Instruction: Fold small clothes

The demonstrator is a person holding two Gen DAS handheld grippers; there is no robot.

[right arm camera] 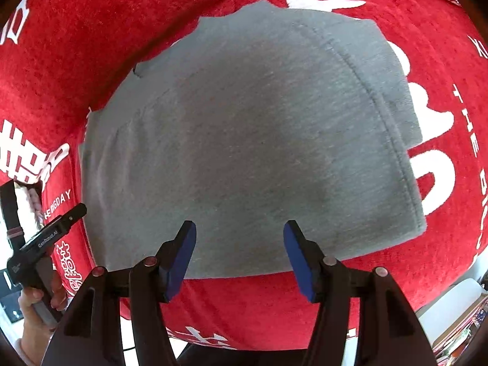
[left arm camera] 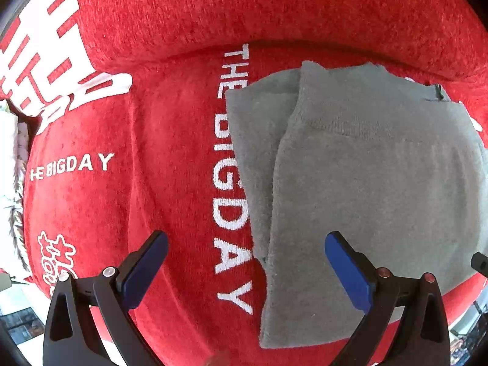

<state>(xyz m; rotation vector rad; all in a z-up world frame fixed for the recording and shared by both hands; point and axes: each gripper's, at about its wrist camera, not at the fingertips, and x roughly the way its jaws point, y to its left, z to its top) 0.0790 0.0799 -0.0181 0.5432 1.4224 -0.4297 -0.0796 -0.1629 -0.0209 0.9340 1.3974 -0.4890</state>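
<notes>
Red cloth [left arm camera: 170, 158] reads "THE BIGDAY" — grey garment [right arm camera: 244, 140] atop.

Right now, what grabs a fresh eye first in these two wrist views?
The folded grey garment fills the middle of the right wrist view, lying flat on a bright red cloth printed in white with "THE BIG DAY" and large characters. Both grippers hang open above it, holding nothing: the right gripper over the garment's near edge, the left gripper straddling its left edge.
</notes>
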